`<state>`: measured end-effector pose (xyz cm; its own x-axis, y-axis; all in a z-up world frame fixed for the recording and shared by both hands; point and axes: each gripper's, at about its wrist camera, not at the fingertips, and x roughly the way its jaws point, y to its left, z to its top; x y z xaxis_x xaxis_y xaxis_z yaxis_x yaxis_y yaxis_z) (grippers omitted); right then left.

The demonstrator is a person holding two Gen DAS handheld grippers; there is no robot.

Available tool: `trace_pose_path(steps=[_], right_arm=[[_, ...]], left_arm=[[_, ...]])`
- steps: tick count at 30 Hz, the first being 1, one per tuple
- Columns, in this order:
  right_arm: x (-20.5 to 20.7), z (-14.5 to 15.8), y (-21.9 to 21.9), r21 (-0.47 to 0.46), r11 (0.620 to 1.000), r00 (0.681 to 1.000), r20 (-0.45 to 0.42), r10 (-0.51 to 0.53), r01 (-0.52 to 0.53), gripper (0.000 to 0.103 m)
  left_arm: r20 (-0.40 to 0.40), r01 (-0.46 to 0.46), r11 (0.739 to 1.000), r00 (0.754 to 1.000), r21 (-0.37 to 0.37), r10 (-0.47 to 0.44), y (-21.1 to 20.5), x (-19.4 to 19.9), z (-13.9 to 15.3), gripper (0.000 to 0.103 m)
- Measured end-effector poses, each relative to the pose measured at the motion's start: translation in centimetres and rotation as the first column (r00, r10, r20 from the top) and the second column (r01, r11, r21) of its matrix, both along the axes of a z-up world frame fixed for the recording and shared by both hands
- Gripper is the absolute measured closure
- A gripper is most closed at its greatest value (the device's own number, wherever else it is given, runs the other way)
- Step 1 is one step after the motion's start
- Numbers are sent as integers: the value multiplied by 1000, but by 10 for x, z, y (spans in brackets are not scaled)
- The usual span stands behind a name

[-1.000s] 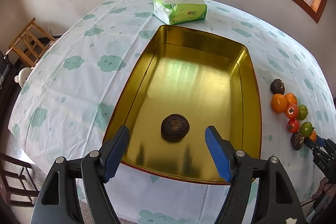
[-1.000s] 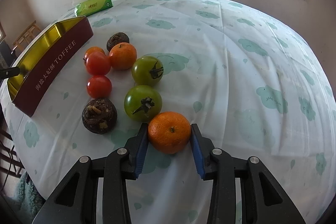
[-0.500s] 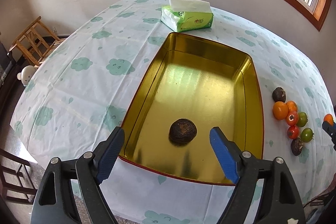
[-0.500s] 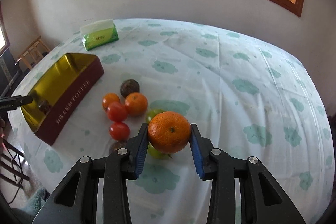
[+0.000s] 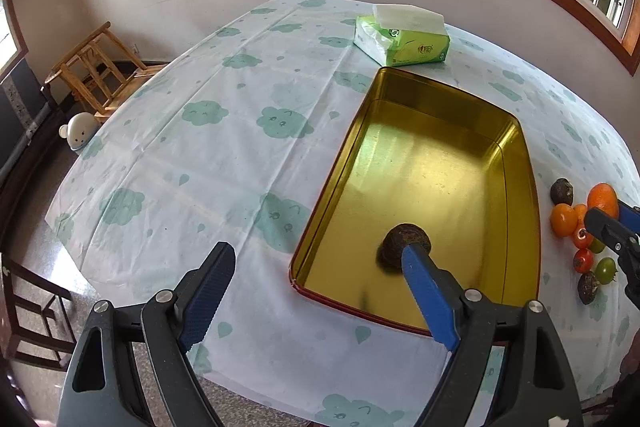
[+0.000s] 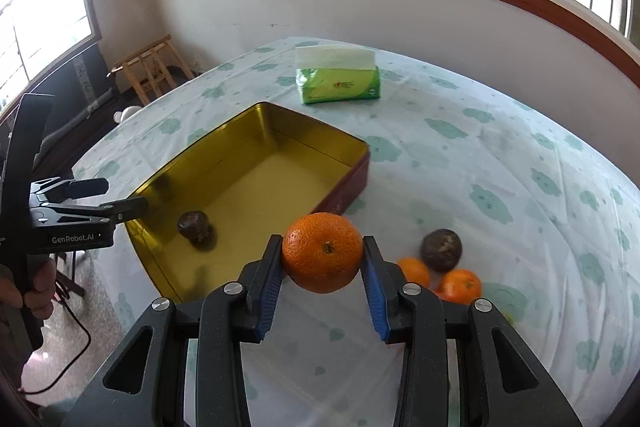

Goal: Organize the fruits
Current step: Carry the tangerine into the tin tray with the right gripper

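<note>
My right gripper is shut on an orange mandarin and holds it in the air, just right of the gold tin. A dark brown fruit lies in the tin's near corner. In the left wrist view my left gripper stands open with nothing between its fingers, over the tablecloth at the tin's near left corner. Its right finger partly hides the dark fruit. The right gripper shows at the far right, above the loose fruits.
On the cloth right of the tin lie mandarins, a dark fruit, red tomatoes and a green tomato. A green tissue pack sits behind the tin. A wooden stool stands beyond the table's left edge.
My right gripper lifted the mandarin off the table and swung left towards the tin. My left gripper's jaws spread wider and it shifted left, off the dark fruit.
</note>
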<state>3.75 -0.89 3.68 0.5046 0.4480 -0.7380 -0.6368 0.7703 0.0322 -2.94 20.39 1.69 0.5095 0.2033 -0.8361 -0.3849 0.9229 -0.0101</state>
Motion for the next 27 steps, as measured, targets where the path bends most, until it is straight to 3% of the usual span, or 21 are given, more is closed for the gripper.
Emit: trace_pose_path(steps=[15, 27], right_arm=[[13, -33, 74, -79, 989, 991, -57, 123, -127, 64], [19, -55, 106, -153, 974, 984, -79, 159, -170, 64]], left_arm=[[-1, -105, 994, 994, -10, 105, 36, -17, 0, 20], [-12, -142, 989, 990, -37, 141, 51, -25, -5, 20]])
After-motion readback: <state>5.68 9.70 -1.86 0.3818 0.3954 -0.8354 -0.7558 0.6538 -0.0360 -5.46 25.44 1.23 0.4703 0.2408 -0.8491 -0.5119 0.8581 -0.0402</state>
